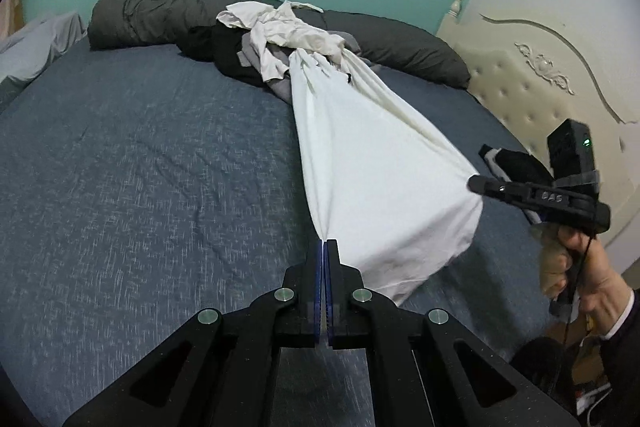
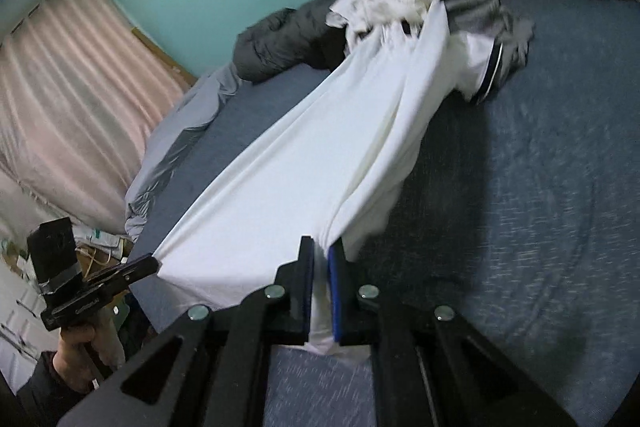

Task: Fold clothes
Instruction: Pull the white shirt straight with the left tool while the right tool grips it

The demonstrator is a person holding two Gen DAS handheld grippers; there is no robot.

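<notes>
1. My left gripper [image 1: 325,241] is clamped on one corner of the white shirt [image 1: 360,163]; the jaws meet on thin cloth.
2. My right gripper [image 2: 320,247] pinches a bunched fold of the other corner.
3. The shirt stretches taut between us, its far end tangled in the pile [image 1: 272,39] on the bed [image 1: 140,147].
4. Step in hand: pulling one garment free of the pile.
5. Next, I judge, lift it clear, then spread it flat on bare sheet before folding.

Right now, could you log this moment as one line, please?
left gripper: shut on white garment | right gripper: shut on it | far end on clothes pile
</notes>
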